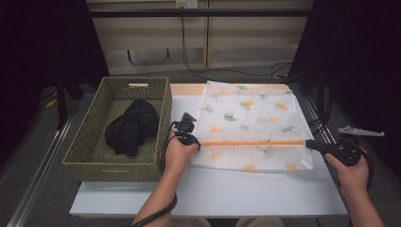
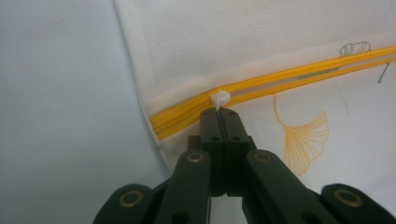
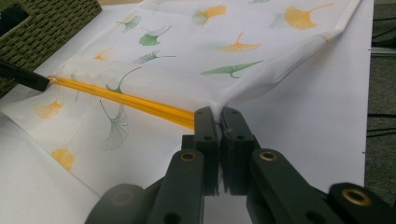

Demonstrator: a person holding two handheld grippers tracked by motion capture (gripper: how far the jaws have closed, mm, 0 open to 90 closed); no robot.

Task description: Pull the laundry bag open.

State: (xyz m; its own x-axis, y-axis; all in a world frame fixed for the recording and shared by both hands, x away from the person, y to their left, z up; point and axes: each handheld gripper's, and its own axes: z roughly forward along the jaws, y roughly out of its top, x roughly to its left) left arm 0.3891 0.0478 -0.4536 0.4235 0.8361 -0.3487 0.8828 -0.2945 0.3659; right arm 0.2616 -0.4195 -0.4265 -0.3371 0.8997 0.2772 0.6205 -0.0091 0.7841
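A white mesh bag [image 1: 250, 118] printed with ginkgo leaves lies flat on the white table, an orange zipper [image 1: 253, 143] running across it. My left gripper [image 1: 197, 143] is at the zipper's left end, shut on the small white zipper pull [image 2: 219, 99]. My right gripper [image 1: 309, 143] is shut on the bag's right edge where the zipper ends; in the right gripper view the bag fabric [image 3: 243, 74] bunches between the closed jaws. The left gripper's black tip [image 3: 28, 78] shows at the far end of the zipper [image 3: 126, 100].
A woven green basket [image 1: 92, 142] stands left of the bag and holds a bundled black garment [image 1: 132, 126]. The white tabletop [image 1: 213, 191] lies bare in front. Cables hang on the back wall, and dark floor surrounds the table.
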